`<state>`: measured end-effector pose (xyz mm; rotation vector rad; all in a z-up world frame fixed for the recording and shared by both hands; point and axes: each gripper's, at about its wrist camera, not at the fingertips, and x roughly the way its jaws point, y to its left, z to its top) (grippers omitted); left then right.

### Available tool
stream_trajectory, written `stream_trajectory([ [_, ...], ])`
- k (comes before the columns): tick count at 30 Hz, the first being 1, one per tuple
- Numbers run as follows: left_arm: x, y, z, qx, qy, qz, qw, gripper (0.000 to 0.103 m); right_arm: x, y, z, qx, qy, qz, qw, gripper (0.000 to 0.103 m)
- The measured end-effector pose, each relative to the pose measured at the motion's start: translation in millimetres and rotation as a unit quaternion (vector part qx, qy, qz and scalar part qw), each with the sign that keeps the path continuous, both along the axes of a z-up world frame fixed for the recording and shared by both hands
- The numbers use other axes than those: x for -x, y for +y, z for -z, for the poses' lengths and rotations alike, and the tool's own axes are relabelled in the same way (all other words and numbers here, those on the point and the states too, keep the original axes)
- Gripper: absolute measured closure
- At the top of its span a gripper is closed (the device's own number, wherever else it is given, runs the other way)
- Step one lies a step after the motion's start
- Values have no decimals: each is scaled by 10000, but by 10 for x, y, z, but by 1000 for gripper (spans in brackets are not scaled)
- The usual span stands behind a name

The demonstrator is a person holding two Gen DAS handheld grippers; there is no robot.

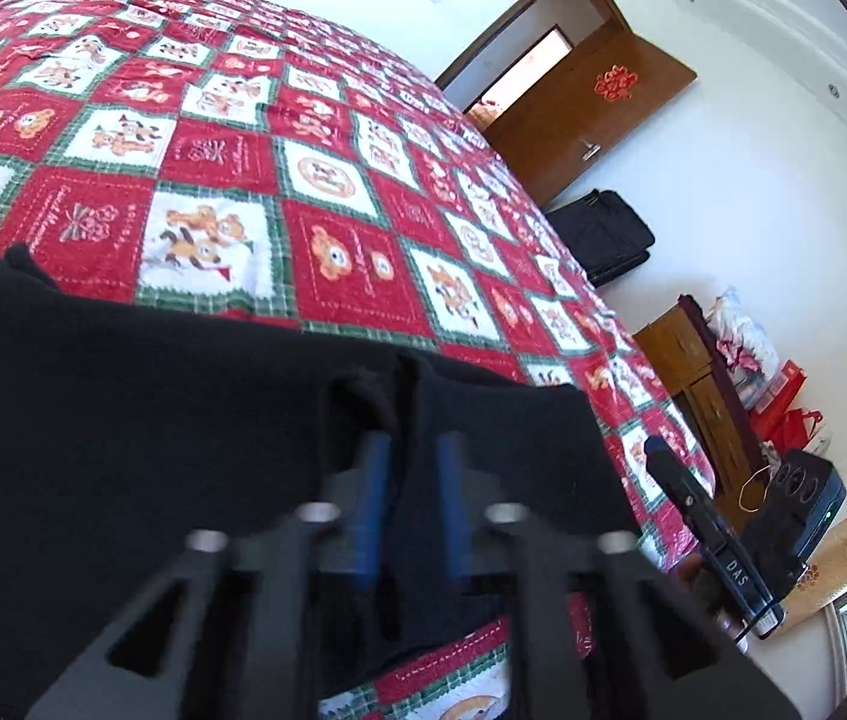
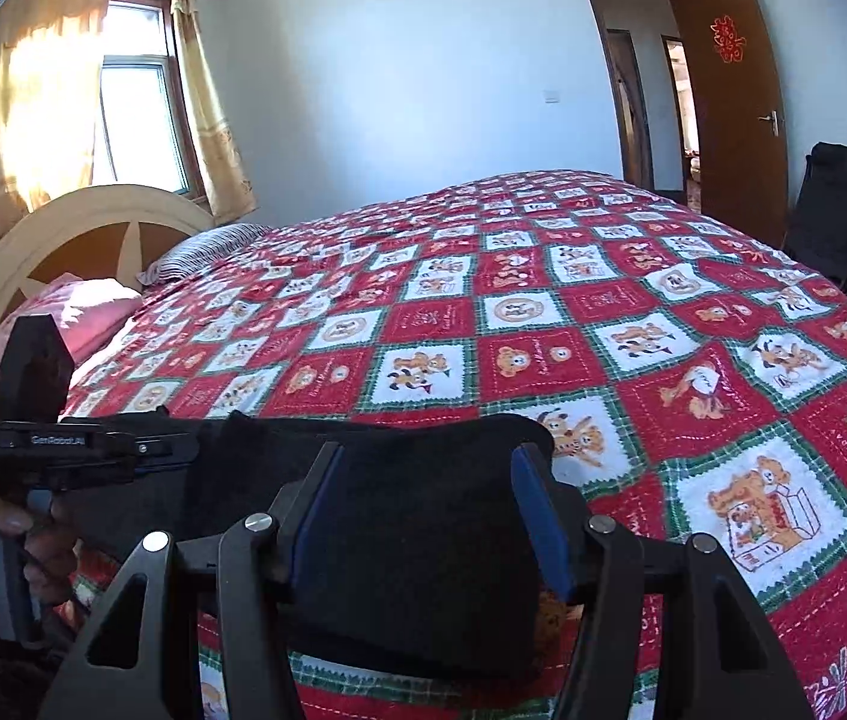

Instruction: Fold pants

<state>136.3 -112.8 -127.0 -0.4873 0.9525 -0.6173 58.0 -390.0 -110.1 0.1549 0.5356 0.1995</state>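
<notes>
Black pants (image 1: 141, 396) lie on the near edge of a bed covered with a red, white and green patchwork quilt (image 1: 279, 174). My left gripper (image 1: 411, 450) is shut on a raised fold of the pants, its blue pads pinching the cloth. In the right wrist view my right gripper (image 2: 423, 456) stands open, its blue-padded fingers either side of the end of the black pants (image 2: 423, 516), which sits between them. The left gripper's body (image 2: 63, 450), held in a hand, shows at the left of that view. The right gripper's body (image 1: 705, 528) shows at the lower right of the left wrist view.
The quilt (image 2: 543, 300) covers the whole bed. A headboard (image 2: 81, 240), pink bedding (image 2: 81, 306) and a striped pillow (image 2: 207, 246) lie at the far left. A brown door (image 2: 729, 96) and a black chair (image 2: 837, 210) stand beyond the bed. A wooden cabinet (image 1: 699, 384) with bags stands beside the bed.
</notes>
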Motion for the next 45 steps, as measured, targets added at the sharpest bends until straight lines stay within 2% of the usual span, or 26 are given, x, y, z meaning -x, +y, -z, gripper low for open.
stream_trajectory([
  [1,7,-21,21,8,16,3,10000,43,-9,-21,6,-49,22,31,10000,44],
  [2,20,-44,38,-20,14,-8,10000,38,-16,-44,8,-94,34,66,9999,44],
  [3,25,-84,58,-43,-16,51,10000,38,-20,-58,12,-109,40,105,9999,44],
  [4,39,-123,71,-111,-57,116,9999,42,-26,-73,21,-105,57,153,9998,44],
  [5,46,-166,87,-210,-116,169,9996,59,-28,-88,29,-92,74,198,9997,44],
  [6,49,-213,105,-345,-140,253,9990,70,-38,-99,39,-84,105,233,9996,44],
  [7,49,-249,120,-510,-136,301,9982,94,-48,-109,51,-84,138,259,9995,44],
  [8,54,-259,127,-602,-169,299,9976,96,-55,-119,58,-91,161,269,9995,44],
  [14,97,-63,-22,-414,-363,87,9984,95,-46,-101,58,-165,116,122,9997,44],
  [17,58,-49,35,-525,-228,45,9984,95,-47,-8,74,-144,177,-148,9996,44],
  [19,26,-59,129,-570,-97,63,9983,95,-101,88,158,92,417,-269,9987,38],
  [21,15,-49,189,-516,-38,49,9986,95,-221,146,347,324,1037,-287,9937,38],
  [22,21,-52,178,-529,-59,73,9986,95,-245,158,407,401,1165,-284,9920,38],
  [26,65,-32,127,-535,-75,139,9984,93,-172,207,341,620,1230,-220,9902,38],
  [27,88,-28,122,-573,-98,164,9982,91,-141,201,320,584,1302,-173,9896,38],
  [29,143,0,142,-695,-112,165,9974,81,-104,181,343,606,1558,-85,9859,38],
  [33,189,54,184,-587,-140,199,9980,81,51,183,412,1060,1655,8,9805,38],
  [35,207,53,172,-610,-154,212,9978,81,73,134,367,936,1543,4,9836,38],
  [37,225,64,138,-640,-186,186,9976,79,66,100,251,607,1437,51,9877,38],
  [39,260,114,93,-628,-270,71,9976,61,55,157,110,300,1201,-117,9922,38],
  [40,278,140,67,-629,-333,-11,9975,47,29,227,67,266,1105,-239,9932,38],
  [41,300,180,29,-619,-413,-112,9972,41,-12,328,49,301,1032,-387,9935,38],
  [45,344,326,-82,-645,-637,-336,9953,39,-261,774,72,496,918,-637,9925,38],
])
